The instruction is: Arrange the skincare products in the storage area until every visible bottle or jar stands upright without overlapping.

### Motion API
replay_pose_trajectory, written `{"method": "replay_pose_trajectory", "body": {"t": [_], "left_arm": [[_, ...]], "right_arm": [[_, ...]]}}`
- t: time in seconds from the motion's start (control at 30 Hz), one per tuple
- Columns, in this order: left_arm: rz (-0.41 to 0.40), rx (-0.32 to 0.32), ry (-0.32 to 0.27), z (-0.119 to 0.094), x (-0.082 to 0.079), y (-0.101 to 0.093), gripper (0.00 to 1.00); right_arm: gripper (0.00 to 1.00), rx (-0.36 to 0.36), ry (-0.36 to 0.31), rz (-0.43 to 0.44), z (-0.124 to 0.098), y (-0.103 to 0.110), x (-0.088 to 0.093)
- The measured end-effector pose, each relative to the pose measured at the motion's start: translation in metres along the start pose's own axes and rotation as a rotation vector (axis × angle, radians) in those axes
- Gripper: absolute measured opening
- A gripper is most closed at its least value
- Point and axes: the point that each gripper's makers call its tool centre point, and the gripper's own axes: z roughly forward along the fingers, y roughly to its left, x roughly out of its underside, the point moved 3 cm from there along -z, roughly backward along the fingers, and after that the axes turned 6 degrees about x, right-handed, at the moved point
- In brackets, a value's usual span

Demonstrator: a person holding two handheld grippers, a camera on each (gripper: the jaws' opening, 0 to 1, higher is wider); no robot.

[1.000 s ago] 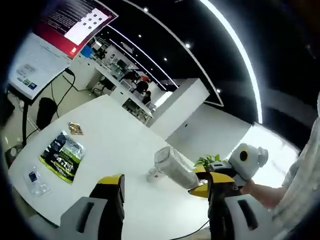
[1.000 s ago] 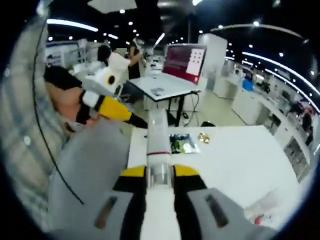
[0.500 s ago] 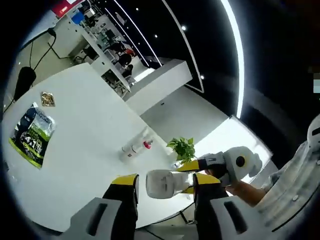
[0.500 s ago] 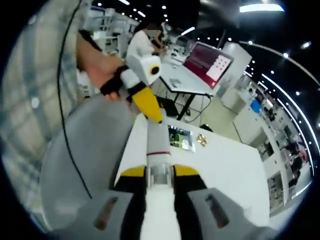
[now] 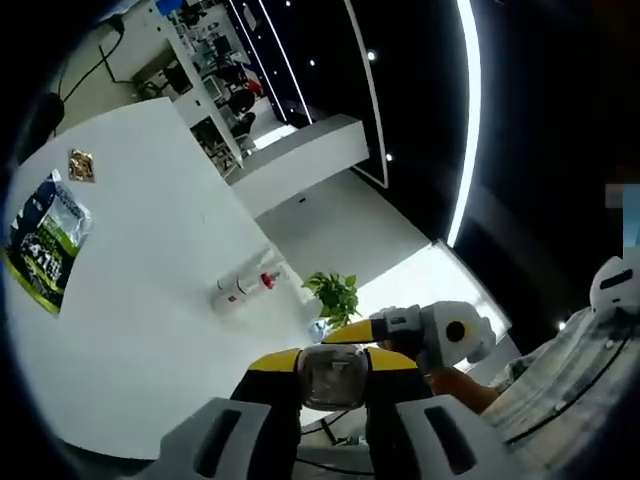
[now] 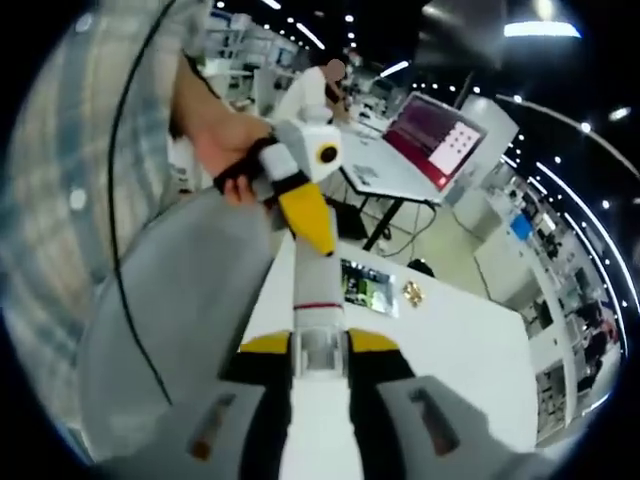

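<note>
A white bottle [image 6: 318, 285] with a thin red band is held in the air above the white table [image 6: 450, 340]. My right gripper [image 6: 320, 345] is shut on its near end. In the left gripper view the bottle's round end [image 5: 333, 378] fills the gap between the yellow jaws of my left gripper [image 5: 333, 362], which is shut on it. The left gripper [image 6: 312, 225] meets the bottle's far end in the right gripper view, and the right gripper [image 5: 385, 330] shows just behind the bottle. A second bottle with a red cap [image 5: 240, 288] lies on its side on the table [image 5: 150, 330].
A green packet [image 5: 45, 250] and a small gold item [image 5: 80, 165] lie on the table's far side, also seen as the packet [image 6: 368, 285] and gold item [image 6: 412, 292]. A potted plant [image 5: 330, 290] stands by the table edge. A person's hand [image 6: 225, 150] holds the left gripper.
The left gripper's jaws have closed in on the bottle's end, which now sits centred between them. Both views have shifted with the hands; the right gripper still holds the bottle.
</note>
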Motion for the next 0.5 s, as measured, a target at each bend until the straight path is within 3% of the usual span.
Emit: {"method": "replay_pose_trajectory", "body": {"t": [0.17, 0.27, 0.33, 0.47, 0.5], "left_arm": [[-0.046, -0.015, -0.061, -0.002, -0.007, 0.004, 0.22], [-0.059, -0.036, -0.081, -0.003, -0.008, 0.007, 0.22], [-0.082, -0.032, -0.127, -0.004, -0.013, 0.007, 0.22], [-0.076, -0.034, -0.209, -0.006, -0.026, 0.006, 0.22], [-0.068, -0.027, -0.220, -0.006, -0.028, 0.004, 0.22]], "right_arm": [[0.22, 0.034, -0.004, 0.127, 0.004, -0.003, -0.001], [0.30, 0.069, -0.044, 0.233, 0.003, -0.008, -0.004], [0.33, 0.104, -0.075, 0.310, 0.000, -0.012, -0.005], [0.37, 0.173, -0.108, 0.559, -0.007, -0.019, 0.004], [0.37, 0.209, -0.175, 0.681, -0.011, -0.024, 0.002]]}}
